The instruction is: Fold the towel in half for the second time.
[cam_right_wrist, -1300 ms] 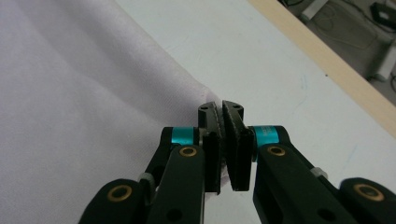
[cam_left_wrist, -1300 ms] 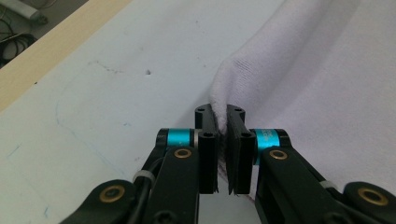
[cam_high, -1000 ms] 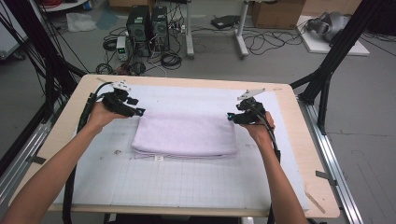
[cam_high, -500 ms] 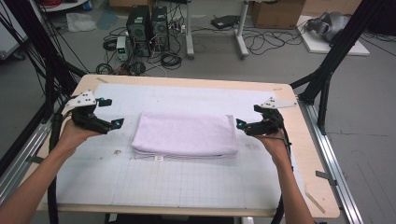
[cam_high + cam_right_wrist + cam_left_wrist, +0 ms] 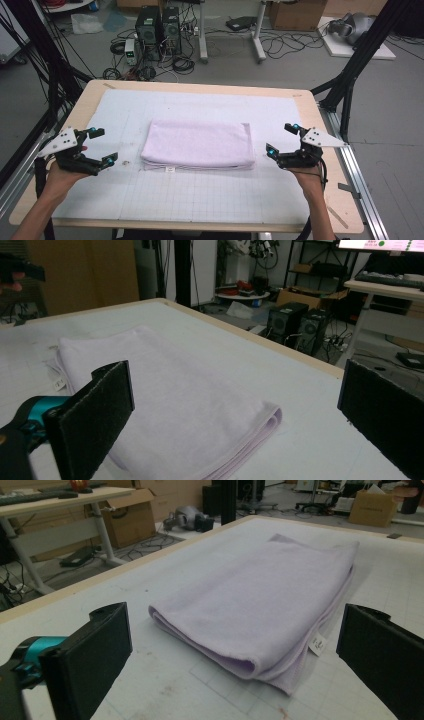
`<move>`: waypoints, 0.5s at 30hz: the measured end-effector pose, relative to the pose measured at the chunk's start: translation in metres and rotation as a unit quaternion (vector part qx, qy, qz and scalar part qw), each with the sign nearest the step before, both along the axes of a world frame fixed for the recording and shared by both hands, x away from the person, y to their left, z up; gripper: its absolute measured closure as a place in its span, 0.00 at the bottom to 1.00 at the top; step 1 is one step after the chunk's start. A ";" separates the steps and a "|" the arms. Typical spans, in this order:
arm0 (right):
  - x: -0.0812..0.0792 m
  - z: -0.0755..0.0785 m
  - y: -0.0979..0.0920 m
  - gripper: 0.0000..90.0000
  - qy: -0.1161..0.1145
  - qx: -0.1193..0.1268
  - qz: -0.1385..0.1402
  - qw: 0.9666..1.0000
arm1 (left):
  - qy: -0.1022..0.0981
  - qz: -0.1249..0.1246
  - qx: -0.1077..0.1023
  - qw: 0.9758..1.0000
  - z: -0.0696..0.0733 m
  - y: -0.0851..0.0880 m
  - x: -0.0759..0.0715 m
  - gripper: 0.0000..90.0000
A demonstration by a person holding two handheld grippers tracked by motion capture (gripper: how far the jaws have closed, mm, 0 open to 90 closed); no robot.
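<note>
Now the fingers (image 5: 100, 135) of the left gripper (image 5: 102, 146) stand spread wide with nothing between them, having just been opening; in the left gripper view the two black pads (image 5: 107, 640) frame the near corner of the towel without touching it. Likewise the right gripper (image 5: 281, 138) has its fingers (image 5: 270, 150) wide apart and empty, just opened too, and in the right gripper view they bracket the towel's folded corner from a short way off. Each gripper sits in a hand, the left hand (image 5: 60, 172) at the left edge of the surface, the right hand (image 5: 306, 172) near its right edge. Between them, apart from both, the folded lilac towel (image 5: 197, 144) lies flat in the middle of the white gridded mat (image 5: 200, 200), a small label (image 5: 170, 170) poking out from its near edge. The mat covers most of the wooden surface (image 5: 345, 220).
</note>
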State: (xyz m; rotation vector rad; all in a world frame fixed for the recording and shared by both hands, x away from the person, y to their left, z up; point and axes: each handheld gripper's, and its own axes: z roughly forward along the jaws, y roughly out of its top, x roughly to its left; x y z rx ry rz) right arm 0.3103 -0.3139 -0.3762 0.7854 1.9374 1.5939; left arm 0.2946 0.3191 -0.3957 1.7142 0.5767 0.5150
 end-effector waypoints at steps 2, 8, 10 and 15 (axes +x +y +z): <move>-0.006 -0.005 -0.001 0.01 0.002 0.002 -0.005 1.000 | -0.004 0.001 -0.002 1.000 -0.004 0.003 -0.006 0.02; -0.023 -0.019 -0.005 0.01 -0.015 0.018 -0.008 1.000 | -0.008 -0.001 -0.022 1.000 -0.018 0.008 -0.017 0.02; -0.029 -0.024 -0.006 0.01 -0.020 0.019 -0.006 1.000 | -0.012 0.001 -0.027 1.000 -0.023 0.009 -0.019 0.02; -0.040 -0.036 -0.008 0.01 -0.031 0.021 -0.004 0.999 | -0.013 -0.005 -0.028 1.000 -0.032 0.007 -0.023 0.02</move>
